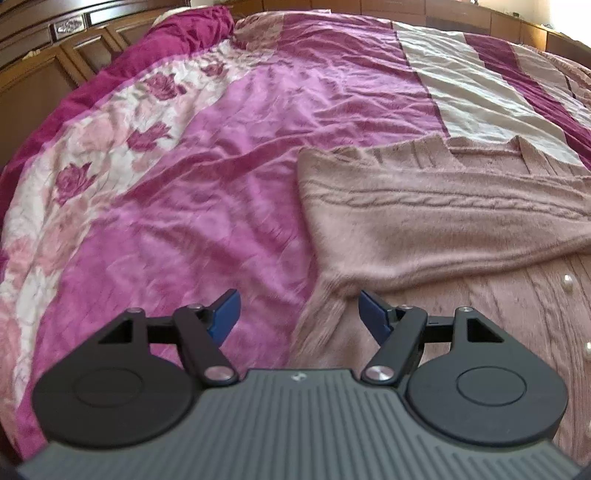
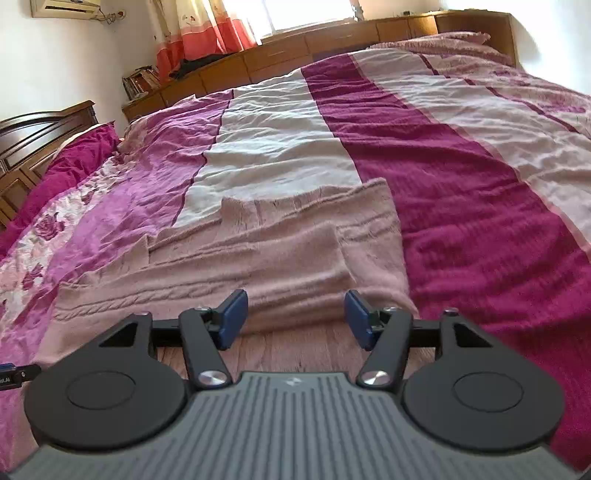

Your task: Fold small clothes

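While the pink sweater [image 1: 424, 229] lies on the bedspread [image 1: 221, 166], both grippers — left gripper [image 1: 297, 317], right gripper [image 2: 295, 317] — hover, jaws open.

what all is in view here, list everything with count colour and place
knit sweater: one, dusty pink, spread on the bed with parts folded over, just ahead of both grippers
pearl buttons: at least two showing, white, on the sweater's near part at the right edge of the left wrist view
bedspread: one, magenta, pink and cream stripes with a rose print along one side, covering the bed
headboard: one, dark brown wood, far left
cabinets: one row, light brown wood, under the window
curtain: one, orange-red and cream, by the window
air conditioner: one, white, top left on the wall
left hand-held gripper: one, black with blue pads, open, empty
right hand-held gripper: one, black with blue pads, open, empty
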`<state>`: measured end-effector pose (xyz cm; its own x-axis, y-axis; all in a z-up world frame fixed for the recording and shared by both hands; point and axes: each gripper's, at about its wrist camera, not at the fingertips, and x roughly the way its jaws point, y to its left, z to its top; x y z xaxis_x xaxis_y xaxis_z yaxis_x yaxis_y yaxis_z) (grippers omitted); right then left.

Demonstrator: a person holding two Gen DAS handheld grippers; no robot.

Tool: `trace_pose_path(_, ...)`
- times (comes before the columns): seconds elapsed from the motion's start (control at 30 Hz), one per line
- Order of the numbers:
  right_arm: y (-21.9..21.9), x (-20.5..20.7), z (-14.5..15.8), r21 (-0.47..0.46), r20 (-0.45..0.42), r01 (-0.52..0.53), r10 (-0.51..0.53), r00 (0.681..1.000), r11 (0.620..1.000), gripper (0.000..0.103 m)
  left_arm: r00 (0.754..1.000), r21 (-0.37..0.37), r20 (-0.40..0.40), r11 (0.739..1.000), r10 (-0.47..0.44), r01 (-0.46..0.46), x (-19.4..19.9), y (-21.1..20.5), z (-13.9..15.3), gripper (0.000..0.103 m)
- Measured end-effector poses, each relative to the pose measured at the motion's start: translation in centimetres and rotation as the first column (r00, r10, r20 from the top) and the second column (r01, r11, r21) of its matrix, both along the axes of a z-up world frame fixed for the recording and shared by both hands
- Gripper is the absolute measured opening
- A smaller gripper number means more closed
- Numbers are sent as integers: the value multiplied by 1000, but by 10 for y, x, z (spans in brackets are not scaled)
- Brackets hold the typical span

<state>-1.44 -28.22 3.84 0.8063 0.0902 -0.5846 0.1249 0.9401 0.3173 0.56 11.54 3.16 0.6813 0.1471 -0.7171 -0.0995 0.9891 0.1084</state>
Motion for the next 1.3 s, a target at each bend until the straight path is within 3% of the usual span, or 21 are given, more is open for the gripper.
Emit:
trace_pose_path(0.3, -18, -41, 9, 42, -28, 0, 1, 1000, 999, 71, 999, -29, -38, 999, -18, 17, -38, 12, 7, 72)
trace_pose_path(0.5, -26, -65, 10, 20, -62, 1, 0, 998, 1000, 73, 997, -44, -69, 998, -42, 39, -60, 11, 2, 72)
trace_pose_path(0.87, -48, -105, -2, 36, -147, 9, -4, 989, 999, 74, 989, -112, -143, 994, -31, 15, -85, 19, -7, 72)
trace_pose_path(1.3, -40, -120, -23, 124, -251, -80, 110, 962, 989, 74, 974, -197, -204, 979, -101, 60, -99, 18, -16, 71)
